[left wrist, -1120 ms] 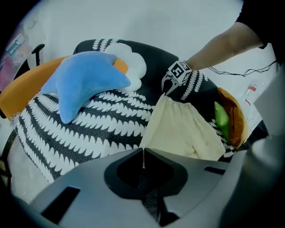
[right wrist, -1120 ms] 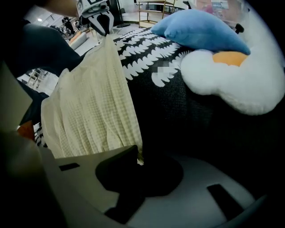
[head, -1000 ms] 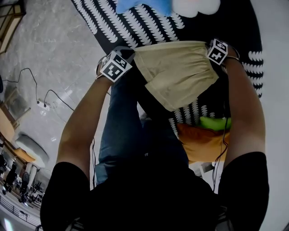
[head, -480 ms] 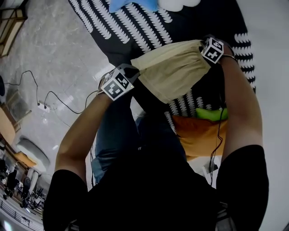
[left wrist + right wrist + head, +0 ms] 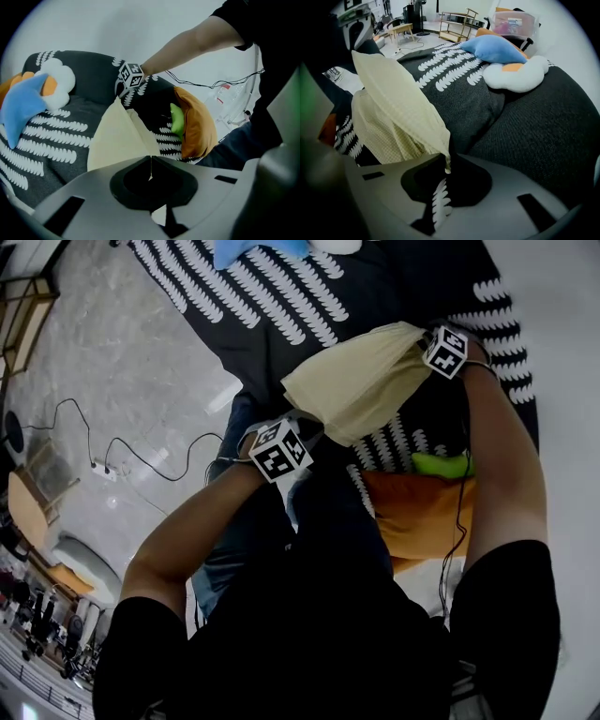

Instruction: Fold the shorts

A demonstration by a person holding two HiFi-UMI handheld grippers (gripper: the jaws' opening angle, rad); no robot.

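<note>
- The left gripper (image 5: 150,163) is pinching one corner of the beige shorts (image 5: 361,381), its jaws pressing together on the cloth.
- The right gripper (image 5: 444,161) is clamping the opposite corner.
- The shorts are hanging between both grippers, above the black patterned cover (image 5: 309,296).

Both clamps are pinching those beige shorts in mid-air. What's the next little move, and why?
Probably lower both and spread the shorts flat on the dark patterned blanket. The left gripper and right gripper each pinch an edge, and the cloth hangs bunched between them above it; a neat fold likely needs a flat surface first.
</note>
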